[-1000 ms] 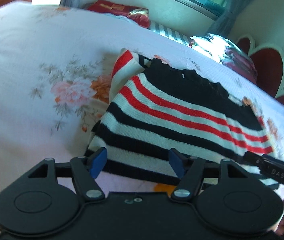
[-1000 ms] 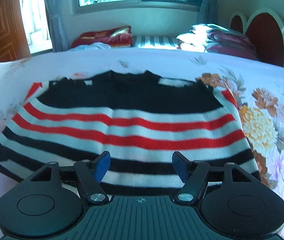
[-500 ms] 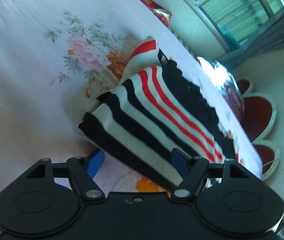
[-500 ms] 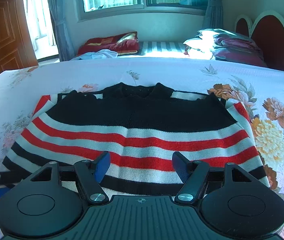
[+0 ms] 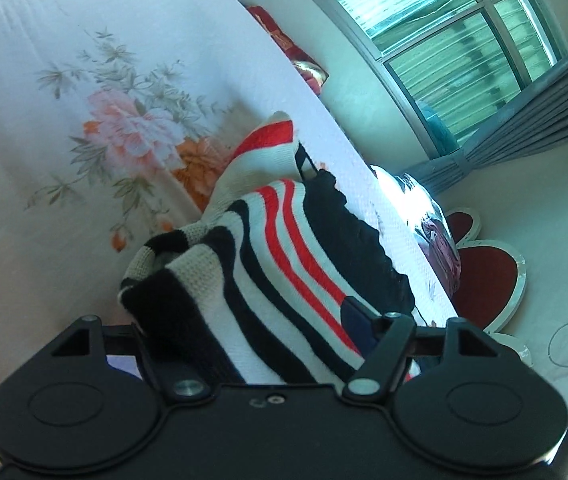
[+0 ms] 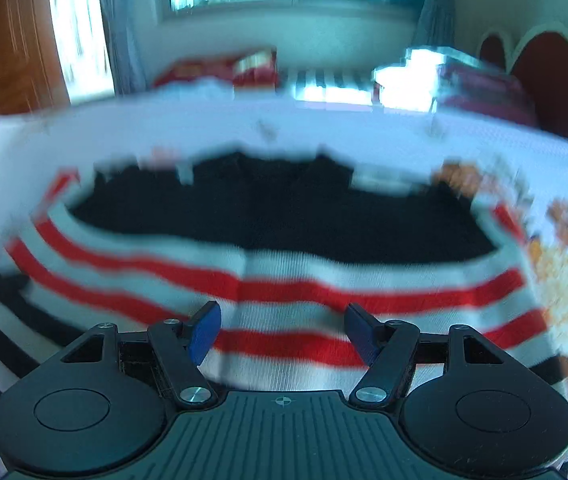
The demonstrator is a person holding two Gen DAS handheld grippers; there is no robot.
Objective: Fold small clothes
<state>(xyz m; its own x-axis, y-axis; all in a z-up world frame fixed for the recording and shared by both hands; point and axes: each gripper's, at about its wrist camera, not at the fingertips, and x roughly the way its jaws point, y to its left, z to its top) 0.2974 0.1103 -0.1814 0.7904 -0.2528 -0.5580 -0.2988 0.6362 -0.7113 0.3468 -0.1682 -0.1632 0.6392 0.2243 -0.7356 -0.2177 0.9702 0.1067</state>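
A small knitted sweater (image 6: 284, 240) with black, white and red stripes lies on a floral bedsheet (image 5: 63, 128). In the left wrist view its hem corner (image 5: 243, 292) is bunched and lifted between the wide-set fingers of my left gripper (image 5: 251, 320); the left finger is hidden by the fabric, so I cannot see a pinch. My right gripper (image 6: 281, 328) is open over the sweater's lower stripes, its blue fingertips (image 6: 203, 326) apart. The right wrist view is motion-blurred.
Pillows and folded bedding (image 6: 444, 76) lie at the far side of the bed under a window (image 5: 464, 32). A red heart-shaped headboard (image 5: 488, 280) stands at the right. A wooden door (image 6: 7, 48) is at the far left.
My left gripper has pushed into the hem corner, which now bunches up between its fingers, and has tilted further. My right gripper has moved forward over the sweater, staying open.
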